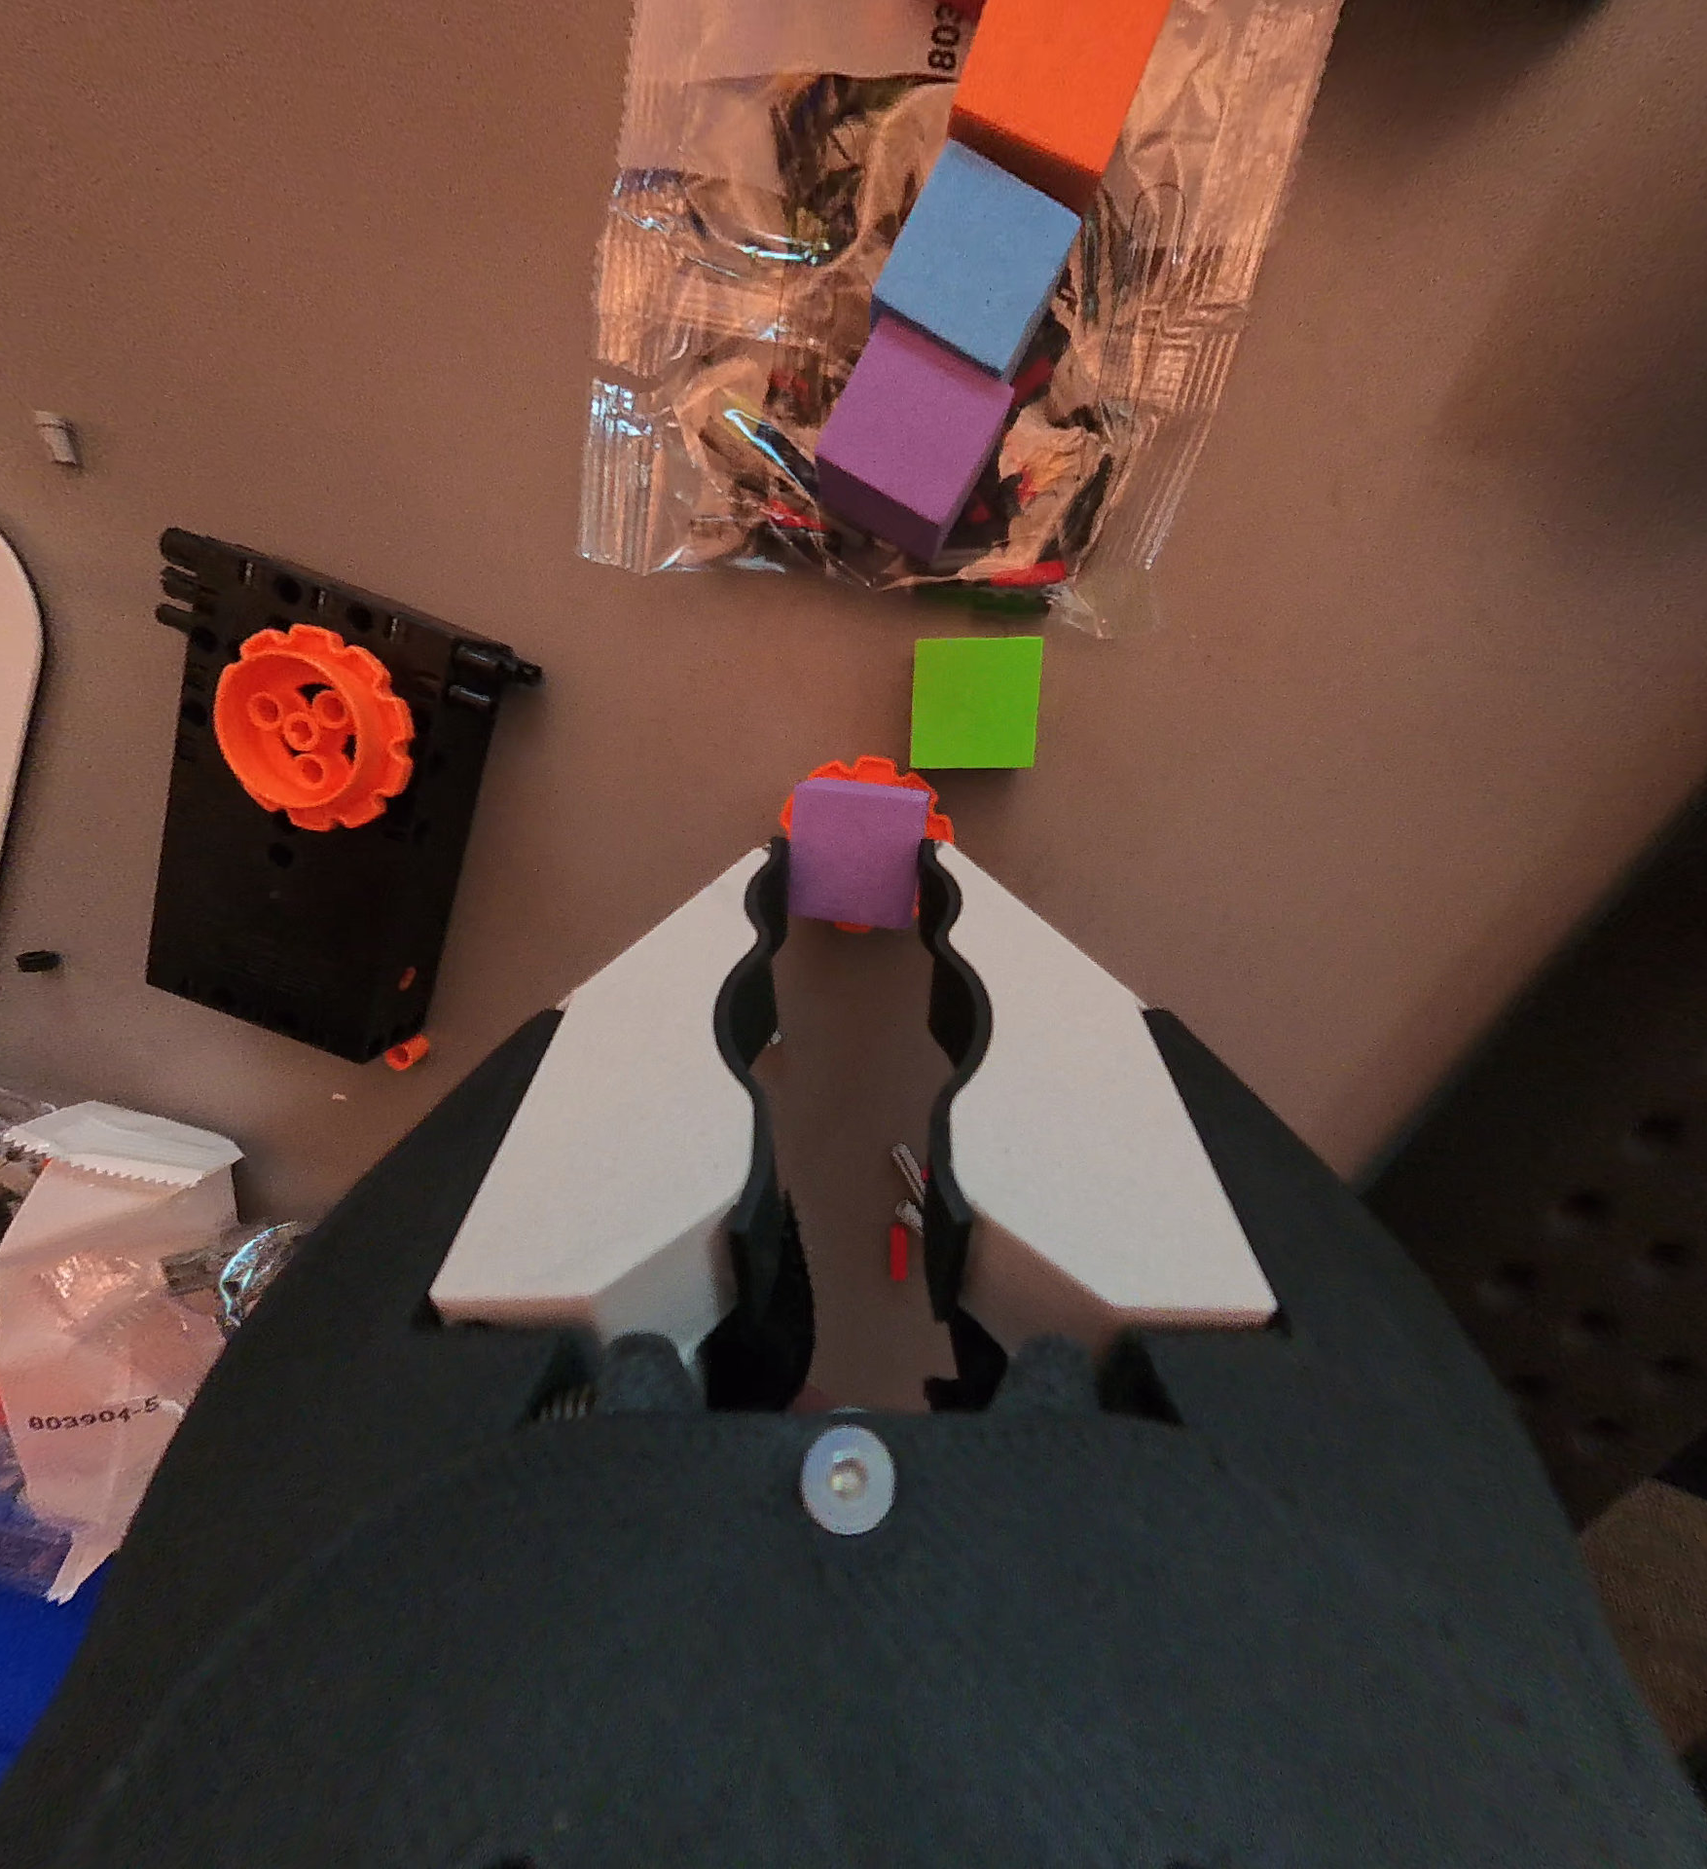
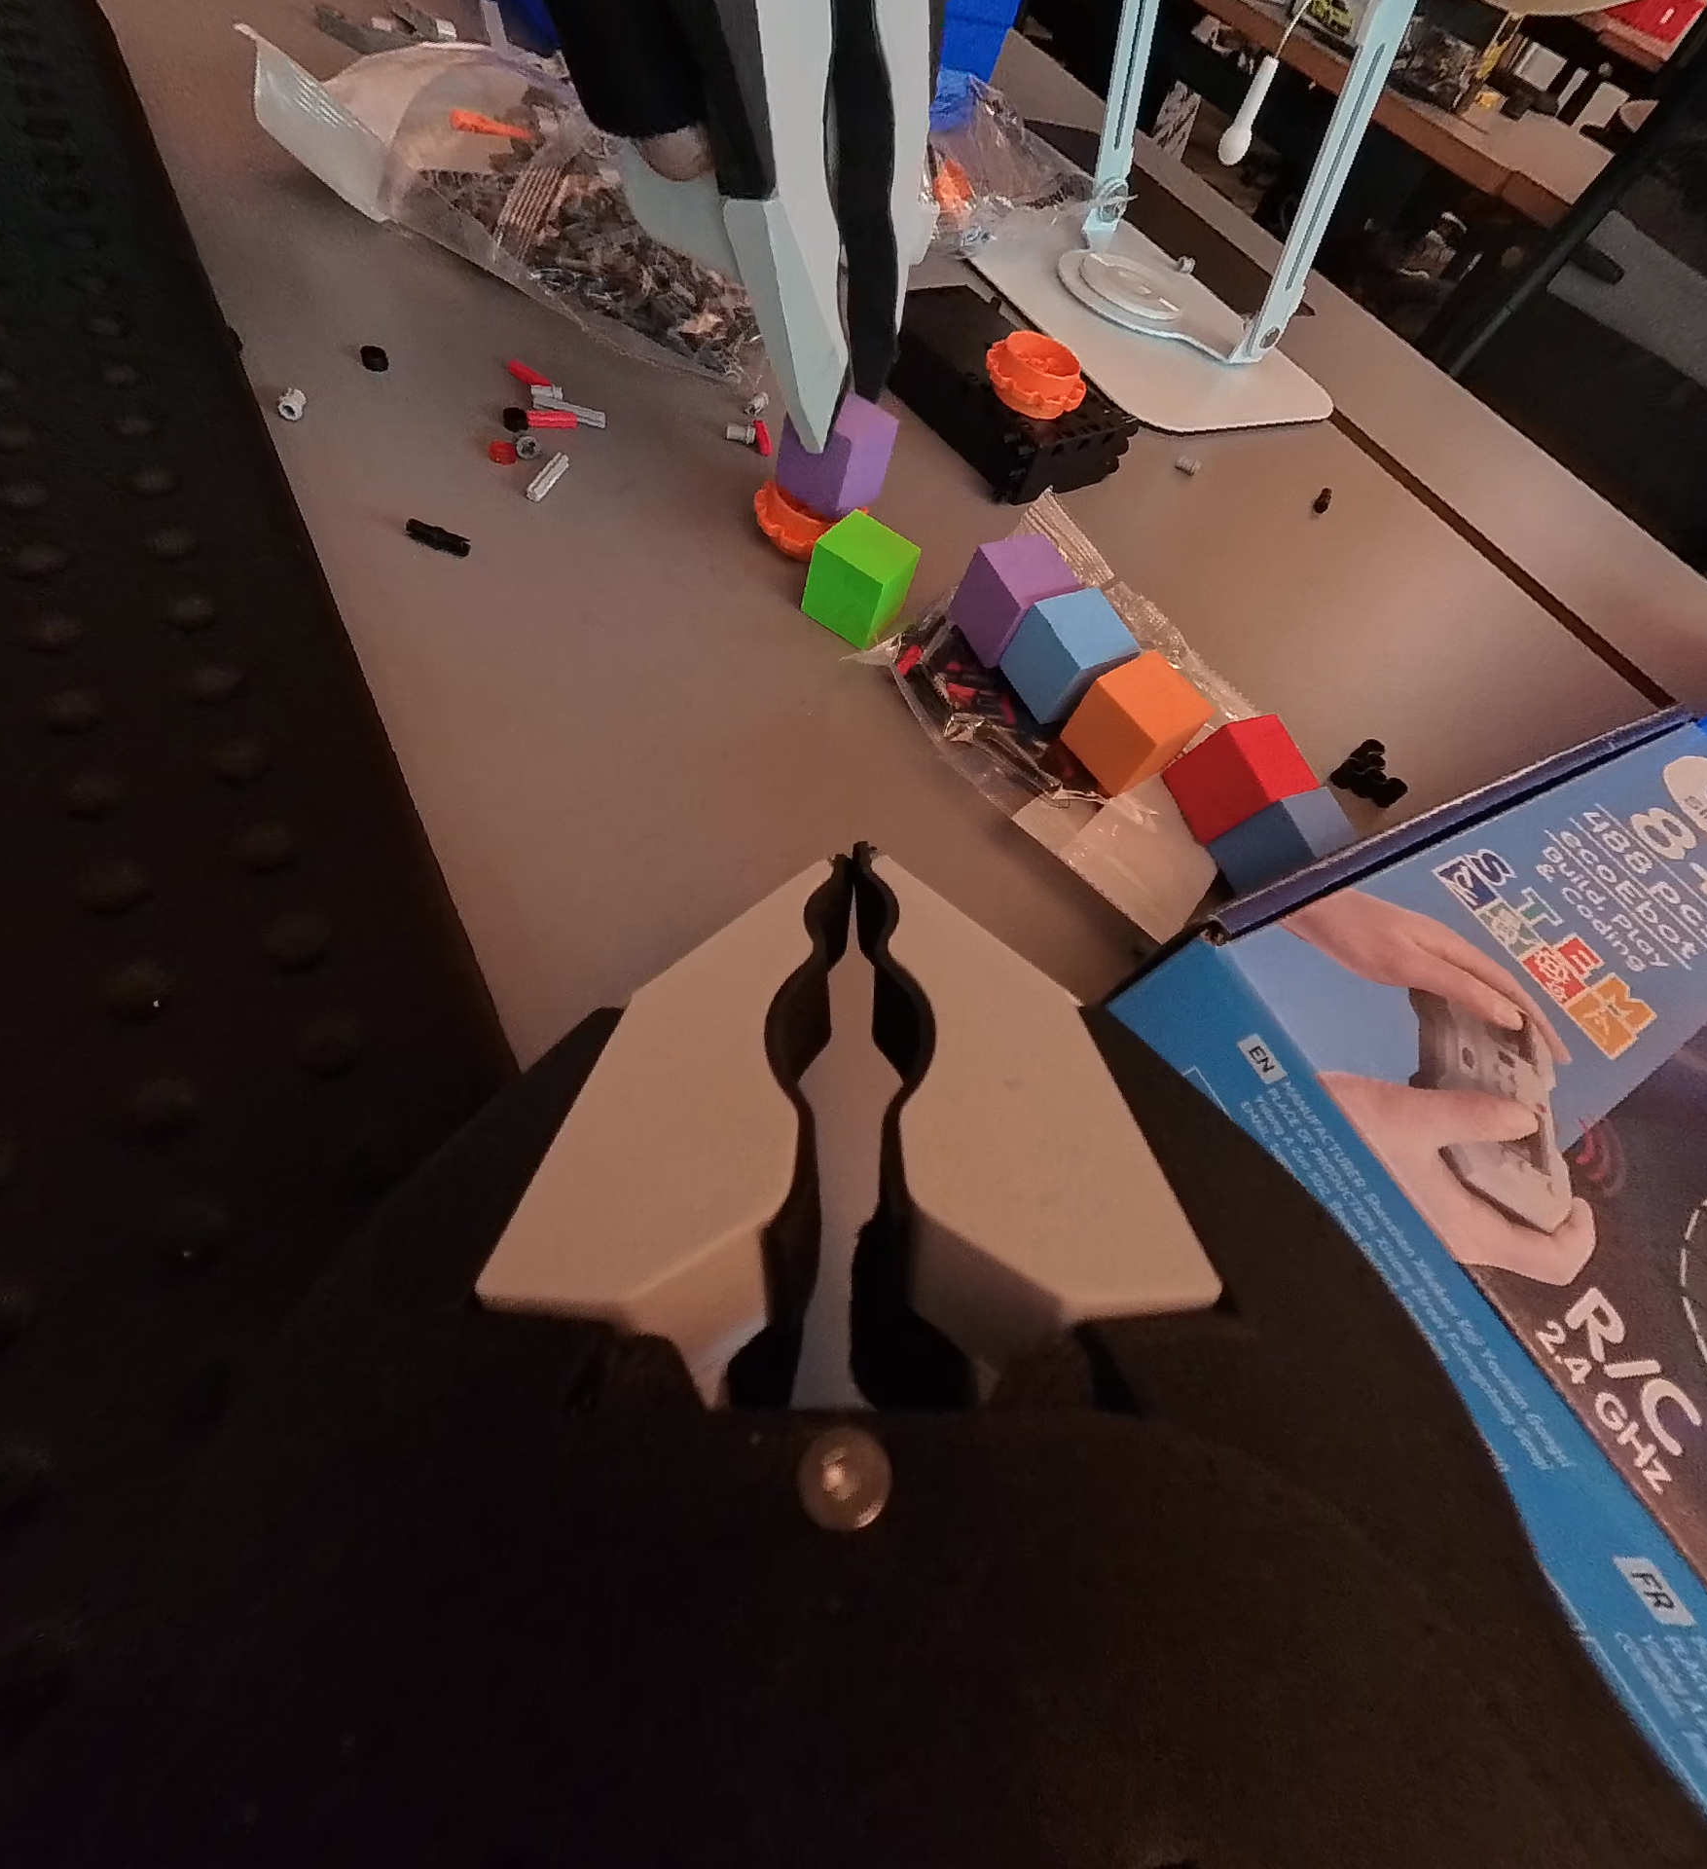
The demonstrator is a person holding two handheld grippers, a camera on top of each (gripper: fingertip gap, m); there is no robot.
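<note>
Overhead left, low right; shared cubes.

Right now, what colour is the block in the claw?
Purple block, clearest in the left wrist view.

Table (image 2: 627, 708): plain grey-brown top.
Left hand-held gripper (image 1: 855, 860): black body, white fingers with black wavy pads, closed on a purple foam cube (image 1: 858, 855).
Toothed wheel (image 2: 787, 521) under that cube: orange.
Cube (image 1: 976, 703) just beside it: bright green.
Row on a clear plastic bag (image 1: 718, 334): second purple cube (image 1: 915, 435), light blue cube (image 1: 976, 253), orange cube (image 1: 1057, 81); beyond them a red cube (image 2: 1239, 774) and a dark blue cube (image 2: 1279, 839).
Flat block (image 1: 309, 860): black, carrying a second orange wheel (image 1: 312, 726).
Right hand-held gripper (image 2: 855, 860): same black and white.
Box (image 2: 1436, 1062): blue, printed.
Loose small parts (image 2: 536, 425): red, grey, black.
</note>
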